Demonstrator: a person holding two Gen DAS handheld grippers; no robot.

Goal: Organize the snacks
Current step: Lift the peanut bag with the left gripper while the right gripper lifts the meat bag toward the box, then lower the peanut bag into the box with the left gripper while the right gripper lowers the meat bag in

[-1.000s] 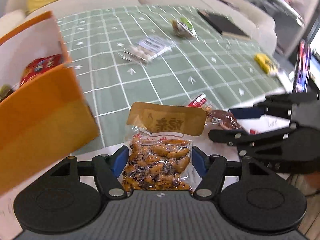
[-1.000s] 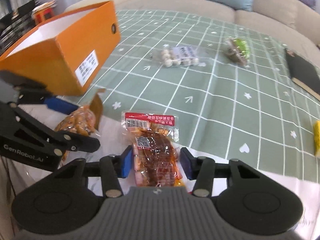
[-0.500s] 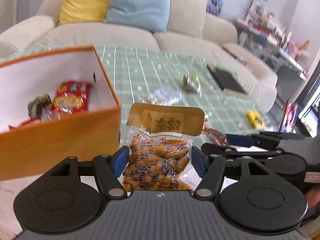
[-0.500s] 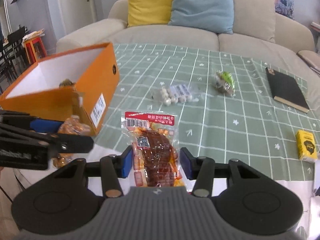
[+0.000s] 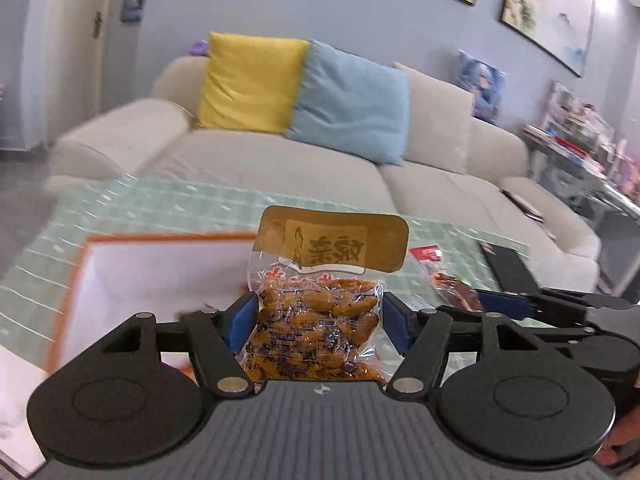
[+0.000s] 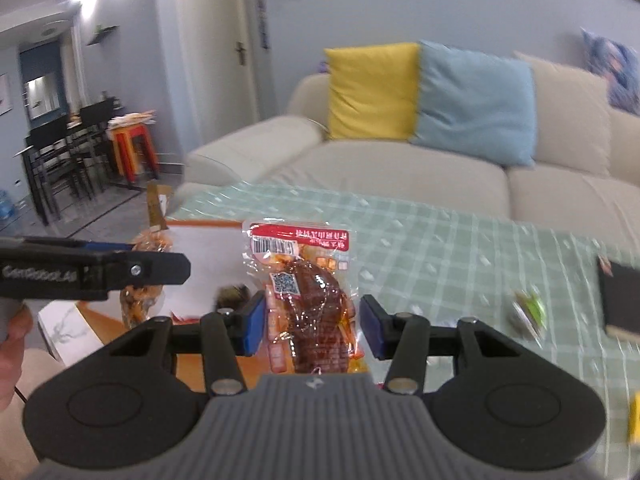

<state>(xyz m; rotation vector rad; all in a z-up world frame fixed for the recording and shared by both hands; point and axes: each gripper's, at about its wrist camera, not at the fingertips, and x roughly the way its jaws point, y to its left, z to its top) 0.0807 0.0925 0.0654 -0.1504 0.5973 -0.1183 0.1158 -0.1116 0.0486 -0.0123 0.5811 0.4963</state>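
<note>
My left gripper (image 5: 316, 326) is shut on a clear bag of orange-brown snacks with a gold header (image 5: 320, 320), held upright above the open orange box (image 5: 76, 276) with white inner walls. My right gripper (image 6: 312, 326) is shut on a clear pack of dark red meat snack with a red label (image 6: 308, 300), held in the air just right of the box (image 6: 200, 226). The left gripper (image 6: 120, 272) with its bag shows at the left of the right wrist view. The right gripper (image 5: 560, 308) shows at the right of the left wrist view.
The green checked tablecloth (image 6: 460, 248) covers the table. On it lie a black notebook (image 6: 620, 300), a green-wrapped snack (image 6: 528, 312) and a yellow packet (image 6: 634, 420). A beige sofa (image 5: 280, 160) with yellow and blue cushions stands behind. Dining chairs (image 6: 60, 160) are at far left.
Both grippers have risen and tilted up with their packs, so the views now show the sofa and wall. The box has dropped lower in view, now under the left gripper.
</note>
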